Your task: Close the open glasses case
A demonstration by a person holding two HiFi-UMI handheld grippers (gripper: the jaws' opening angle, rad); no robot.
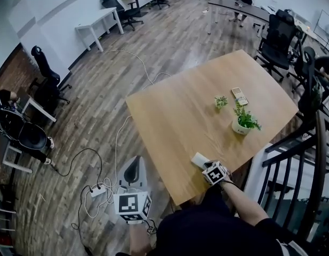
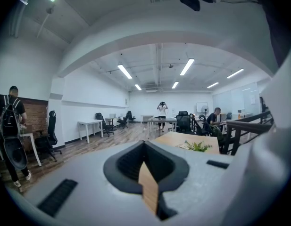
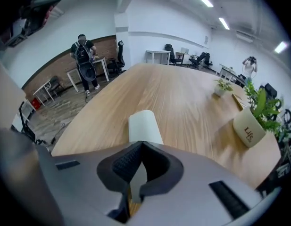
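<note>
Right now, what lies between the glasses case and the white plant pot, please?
Nothing: bare table separates glasses case from pot, per right gripper view.

Desk (image 1: 175,116): centre of the head view, with floor (image 1: 100,116) to its left and beyond it.
Glasses case (image 1: 199,159): on the desk, close to its near edge.
Right claw (image 1: 208,165): over the near edge, tips at the case's near end.
Left claw (image 1: 133,169): off the desk to the left, above the floor.
Potted plant (image 1: 243,122): on the desk, beyond the case, toward the right edge.
Small plant (image 1: 221,101): on the desk, behind and left of the potted plant.
Small flat object (image 1: 239,95): just right of the small plant.
Power strip (image 1: 96,191): on the floor, left of the left claw.
Office chairs (image 1: 276,39): past the desk's far right corner.
</note>
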